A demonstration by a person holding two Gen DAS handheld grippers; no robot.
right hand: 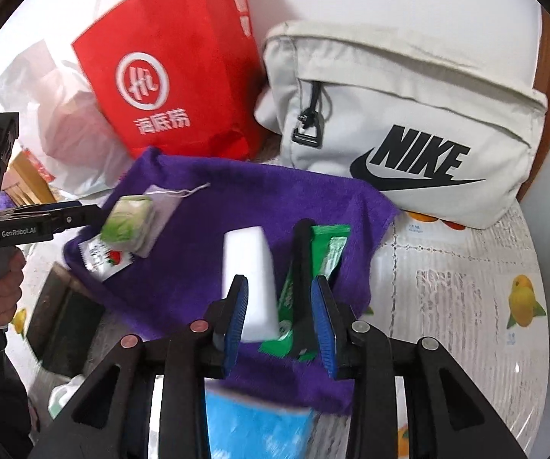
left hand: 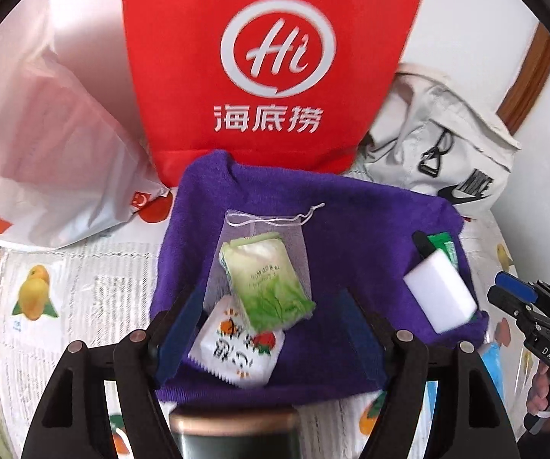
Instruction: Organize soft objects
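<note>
Both jaws stand apart, empty, over the purple towel [left hand: 351,222]; next, grip the green packet [left hand: 269,281] squarely at mid-body, not its corner.

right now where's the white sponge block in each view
Left wrist view: the white sponge block lies at right of centre, on the right side of the purple towel.
Right wrist view: the block is at lower centre, beside the right gripper's left finger, on the towel.
Shared landmark: the red bag stands behind the towel in both.
</note>
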